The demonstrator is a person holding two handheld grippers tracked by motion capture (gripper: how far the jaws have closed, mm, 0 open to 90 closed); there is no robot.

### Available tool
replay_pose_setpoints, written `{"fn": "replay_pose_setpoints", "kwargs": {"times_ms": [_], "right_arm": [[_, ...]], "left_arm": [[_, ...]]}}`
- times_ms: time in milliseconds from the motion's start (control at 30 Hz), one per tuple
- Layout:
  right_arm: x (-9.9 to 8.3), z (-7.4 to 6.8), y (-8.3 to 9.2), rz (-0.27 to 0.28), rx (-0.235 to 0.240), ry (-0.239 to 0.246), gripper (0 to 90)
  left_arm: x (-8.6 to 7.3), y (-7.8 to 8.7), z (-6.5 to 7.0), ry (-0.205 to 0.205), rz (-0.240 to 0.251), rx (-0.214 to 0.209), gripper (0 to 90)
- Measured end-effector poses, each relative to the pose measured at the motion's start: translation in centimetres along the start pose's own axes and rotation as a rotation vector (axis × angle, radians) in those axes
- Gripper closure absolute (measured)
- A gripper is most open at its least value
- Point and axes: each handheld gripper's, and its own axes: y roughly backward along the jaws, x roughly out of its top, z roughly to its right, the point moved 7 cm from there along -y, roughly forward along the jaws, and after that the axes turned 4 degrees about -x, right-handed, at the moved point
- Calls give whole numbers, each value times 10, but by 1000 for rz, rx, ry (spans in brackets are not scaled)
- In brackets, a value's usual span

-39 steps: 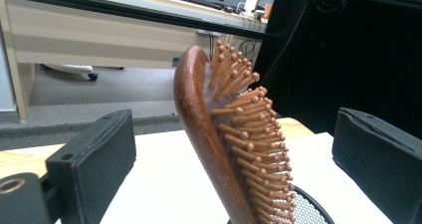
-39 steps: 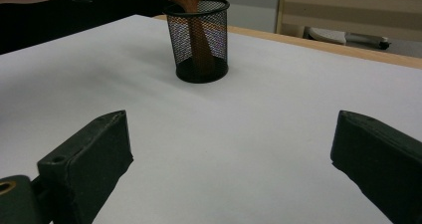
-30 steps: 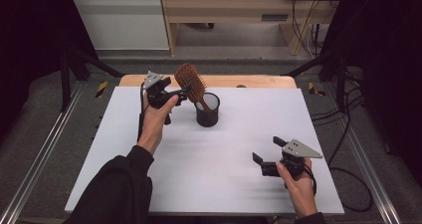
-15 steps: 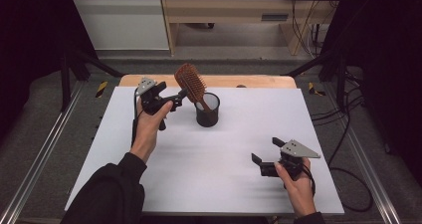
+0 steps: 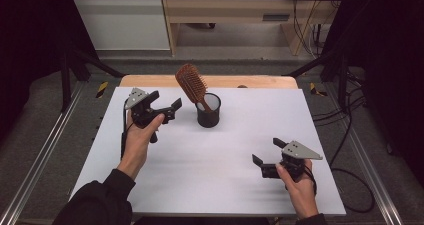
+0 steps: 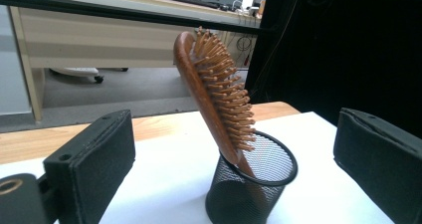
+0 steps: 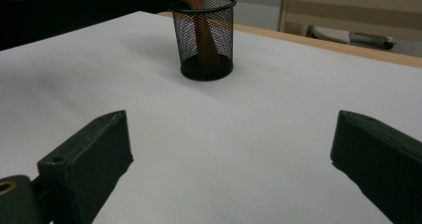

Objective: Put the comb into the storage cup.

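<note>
A brown wooden hairbrush (image 5: 192, 84) stands handle-down in a black mesh cup (image 5: 208, 111) at the back middle of the white table (image 5: 210, 160); its bristled head leans up and to the left. My left gripper (image 5: 166, 105) hovers just left of the cup, open and empty, apart from the brush. In the left gripper view the hairbrush (image 6: 214, 94) and mesh cup (image 6: 249, 189) sit between the wide-apart jaws. My right gripper (image 5: 266, 155) rests open near the front right, pointing toward the mesh cup (image 7: 203, 37), where the brush handle (image 7: 201, 35) shows through the mesh.
A wooden strip (image 5: 150, 81) runs along the table's far edge. Metal frame rails (image 5: 40, 160) flank the table on both sides, and cables (image 5: 345, 135) lie on the floor at the right. A desk (image 5: 250, 15) stands beyond.
My left gripper has let go of the hairbrush and pulled back to the left, away from the cup. The brush stays standing in the cup. The right gripper has not moved.
</note>
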Motion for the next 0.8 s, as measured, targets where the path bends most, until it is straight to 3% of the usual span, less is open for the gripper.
{"fn": "replay_pose_setpoints", "kwargs": {"times_ms": [233,433,633,800], "right_arm": [[0,1,1,1,-3,-1,29],[-1,1,0,-3,-3,-1,29],[-1,1,0,-2,-2,2,28],[-1,0,0,-4,0,4,28]], "left_arm": [[1,13,6,-9,5,-14,32],[-5,24,7,20,17,-22,31],[-16,44,4,30,46,-3,32],[-32,63,-4,23,40,24,31]]}}
